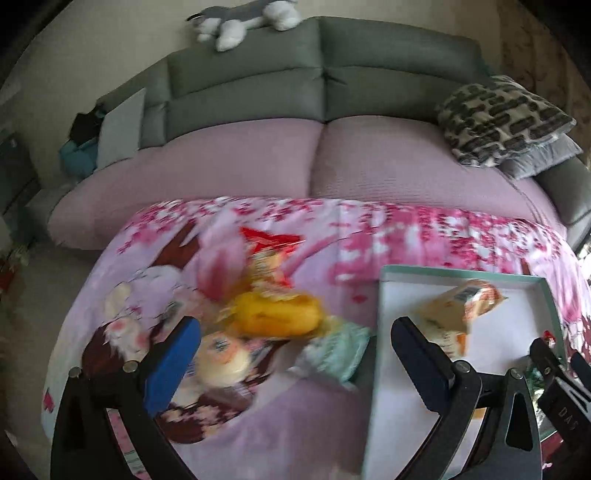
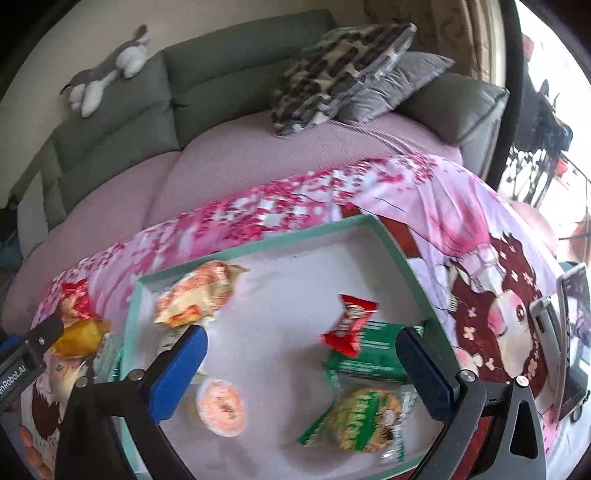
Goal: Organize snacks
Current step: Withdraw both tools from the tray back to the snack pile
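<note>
A shallow white box with a mint-green rim [image 1: 458, 275] [image 2: 258, 245] lies on the pink printed cloth. In the right wrist view it holds a cream-orange packet [image 2: 195, 295], a red wrapper [image 2: 349, 325], a green packet [image 2: 373, 358], a round green cookie pack [image 2: 364, 419] and a small orange-lidded cup [image 2: 221, 408]. My right gripper [image 2: 301, 356] is open and empty above them. In the left wrist view loose snacks lie left of the box: a yellow packet [image 1: 277, 314], a red-orange bag [image 1: 267, 254], a round pale snack [image 1: 221, 358], a mint wrapper [image 1: 338, 350]. My left gripper [image 1: 295, 350] is open above them.
A sofa with a pink cover [image 1: 295, 158] stands behind the table, with patterned and grey cushions [image 2: 340, 70] and a plush toy [image 1: 243, 18] on its back. A phone on a stand [image 2: 572, 343] is at the table's right edge. The right gripper shows at the left wrist view's right edge [image 1: 557, 380].
</note>
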`<action>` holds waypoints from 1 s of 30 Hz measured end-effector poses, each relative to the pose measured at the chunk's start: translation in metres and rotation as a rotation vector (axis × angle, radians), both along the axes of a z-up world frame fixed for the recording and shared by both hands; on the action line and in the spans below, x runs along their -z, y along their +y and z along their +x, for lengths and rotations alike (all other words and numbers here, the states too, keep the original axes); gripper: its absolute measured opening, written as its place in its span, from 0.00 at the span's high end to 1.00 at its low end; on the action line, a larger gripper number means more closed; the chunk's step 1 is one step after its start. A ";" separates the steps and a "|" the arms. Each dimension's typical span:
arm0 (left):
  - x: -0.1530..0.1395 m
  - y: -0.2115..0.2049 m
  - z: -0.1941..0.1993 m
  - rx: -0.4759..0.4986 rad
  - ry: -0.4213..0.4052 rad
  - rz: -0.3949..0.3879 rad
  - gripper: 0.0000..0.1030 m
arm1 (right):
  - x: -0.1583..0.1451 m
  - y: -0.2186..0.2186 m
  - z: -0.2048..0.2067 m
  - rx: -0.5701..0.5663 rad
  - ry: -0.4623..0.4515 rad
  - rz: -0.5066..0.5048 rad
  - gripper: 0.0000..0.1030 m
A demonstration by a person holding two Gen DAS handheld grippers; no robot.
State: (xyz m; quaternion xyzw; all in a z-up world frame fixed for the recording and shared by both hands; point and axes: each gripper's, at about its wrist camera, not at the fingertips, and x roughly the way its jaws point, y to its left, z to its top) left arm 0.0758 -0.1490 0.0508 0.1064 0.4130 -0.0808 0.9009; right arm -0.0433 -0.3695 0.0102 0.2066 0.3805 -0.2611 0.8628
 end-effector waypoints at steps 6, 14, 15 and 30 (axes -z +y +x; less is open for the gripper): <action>-0.003 0.056 0.003 -0.122 -0.017 0.047 0.01 | -0.011 0.040 0.018 -0.085 -0.001 -0.063 0.00; -0.006 0.141 0.007 -0.265 0.009 0.036 0.01 | -0.013 0.093 0.040 -0.205 -0.040 -0.018 0.00; -0.006 0.147 0.007 -0.275 0.009 0.038 0.01 | -0.013 0.100 0.043 -0.218 -0.043 -0.015 0.00; 0.008 0.235 0.013 -0.403 0.049 -0.049 0.01 | 0.001 0.191 0.074 -0.420 -0.029 0.026 0.00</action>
